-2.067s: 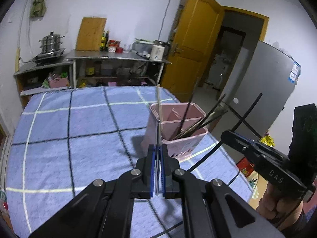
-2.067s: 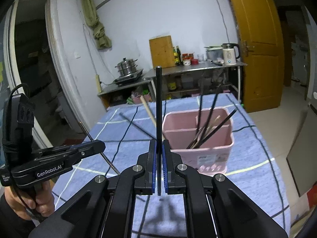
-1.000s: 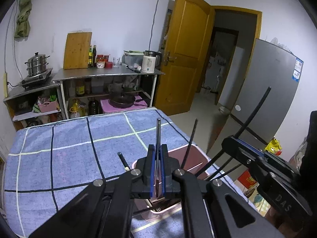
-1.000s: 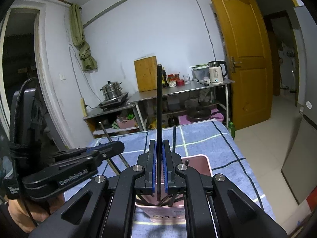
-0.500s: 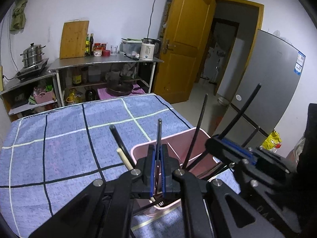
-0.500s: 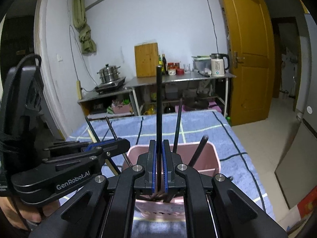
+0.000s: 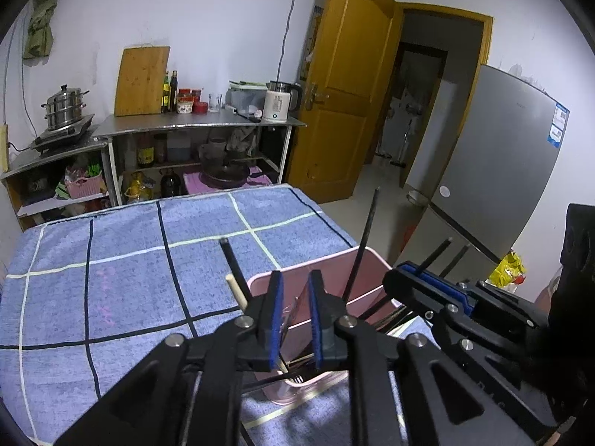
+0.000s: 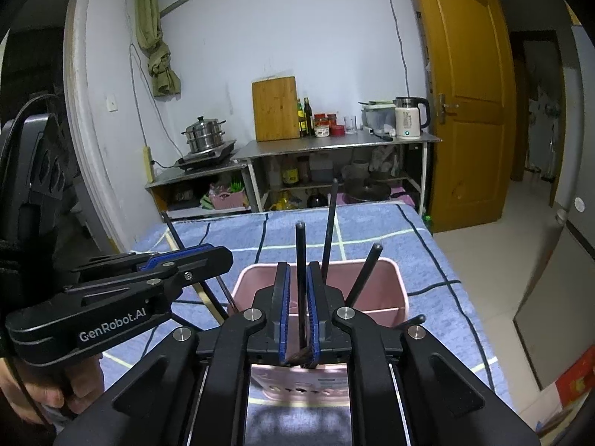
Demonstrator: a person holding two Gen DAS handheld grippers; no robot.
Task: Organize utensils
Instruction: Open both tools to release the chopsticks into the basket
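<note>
A pink utensil holder [image 7: 334, 260] [image 8: 372, 290] stands on the blue checked tablecloth [image 7: 130, 278], with several black chopsticks and a wooden one [image 7: 236, 291] leaning in it. My left gripper [image 7: 296, 277] [image 8: 223, 256] hangs just over the holder's near left side. Its jaws are opening, and only a thin metal stick shows low in the gap, untouched by the pads. My right gripper [image 8: 297, 267] [image 7: 405, 278] is over the holder's near wall. Its jaws are opening too. A black chopstick [image 8: 300, 260] stands loose between its pads, its lower end down in the holder.
The table's right edge [image 8: 446, 271] drops to the floor just past the holder. Beyond the far edge stands a metal rack [image 7: 200, 124] with a kettle, bottles, a cutting board and a steamer pot. An orange door [image 7: 346, 104] and a grey fridge [image 7: 502, 171] are on the right.
Both grippers' jaws have parted from shut. The metal stick in the left and the black chopstick in the right have slid down into the holder. The right gripper has sunk a little.
</note>
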